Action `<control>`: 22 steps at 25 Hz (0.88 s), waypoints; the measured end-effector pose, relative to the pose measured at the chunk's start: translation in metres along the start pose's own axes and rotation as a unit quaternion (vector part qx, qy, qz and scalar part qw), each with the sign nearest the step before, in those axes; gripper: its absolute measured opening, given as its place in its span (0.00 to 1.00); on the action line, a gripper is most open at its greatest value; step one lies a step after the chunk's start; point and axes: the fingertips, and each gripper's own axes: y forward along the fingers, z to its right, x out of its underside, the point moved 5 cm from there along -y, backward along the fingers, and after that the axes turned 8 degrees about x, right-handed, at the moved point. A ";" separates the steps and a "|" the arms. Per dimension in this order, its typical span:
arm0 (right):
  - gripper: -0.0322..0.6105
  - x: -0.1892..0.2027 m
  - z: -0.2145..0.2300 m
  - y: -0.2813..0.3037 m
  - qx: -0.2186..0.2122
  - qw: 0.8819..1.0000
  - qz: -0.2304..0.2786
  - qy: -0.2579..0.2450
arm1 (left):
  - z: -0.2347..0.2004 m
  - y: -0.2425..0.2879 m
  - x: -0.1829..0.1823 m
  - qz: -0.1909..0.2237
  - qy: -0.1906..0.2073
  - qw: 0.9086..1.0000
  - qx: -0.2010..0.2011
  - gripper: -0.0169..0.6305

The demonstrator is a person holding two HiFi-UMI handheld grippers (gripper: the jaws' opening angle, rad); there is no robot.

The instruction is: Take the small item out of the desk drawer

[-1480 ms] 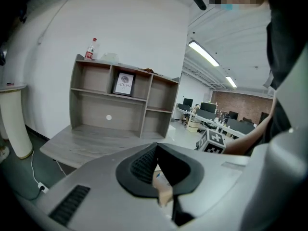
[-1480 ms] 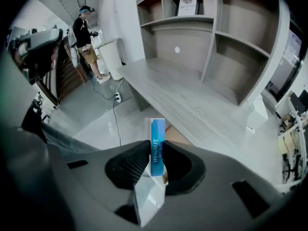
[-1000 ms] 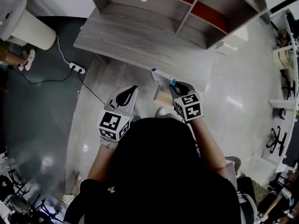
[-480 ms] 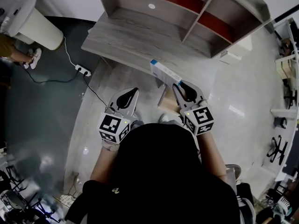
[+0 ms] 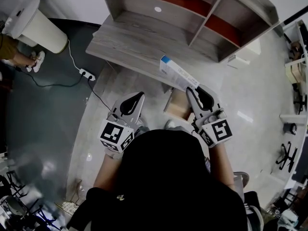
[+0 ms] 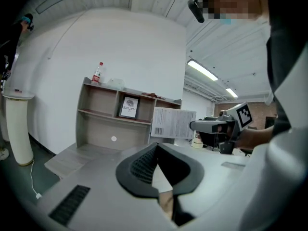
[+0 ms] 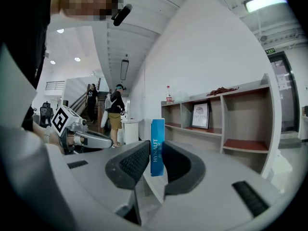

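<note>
Standing open under the front edge of the desk, a shallow light-wood drawer [image 5: 176, 105] is taken to be the one named in the task. Above it, level with the desktop, a flat white carton with a blue end [image 5: 177, 74] is held out over the desk edge. The carton is judged to be the small item, already out of the drawer. It is clamped at its near end by the right gripper [image 5: 192, 88], whose ribbed pads are pressed on both broad faces so that the thin carton is carried on edge and cannot swing. The left gripper [image 5: 137, 96] is kept off to the side, well apart from the carton. Its jaws are brought together at the tips and nothing is held between them, so the lift is left to one hand and the other is kept out of the way.

Below, a glossy pale-grey tiled floor [image 5: 240, 95] is seen, with a darker grey stretch [image 5: 38, 109] to the left. A grey wood-grain desk [image 5: 139, 44] is set against the white wall, its top bare, and it is backed by a shelf unit with grey walls and red-brown boards [image 5: 192, 8]. A white round column [image 5: 33, 25] is stood beside the desk. A white power strip [image 5: 87, 74] lies on the floor on a black cable. A framed picture [image 6: 129, 108] is propped in one shelf bay, and a small bottle with a red cap [image 6: 98, 73] is stood on the unit's top.
</note>
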 end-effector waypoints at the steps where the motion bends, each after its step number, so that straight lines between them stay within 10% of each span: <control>1: 0.17 -0.003 -0.002 -0.001 -0.004 1.000 0.004 0.002 | 0.000 -0.001 -0.002 0.004 0.000 1.000 0.001 0.04; 22: 0.17 0.001 -0.004 0.000 -0.019 0.999 0.004 0.026 | -0.002 0.005 -0.009 0.010 0.000 1.000 0.003 0.04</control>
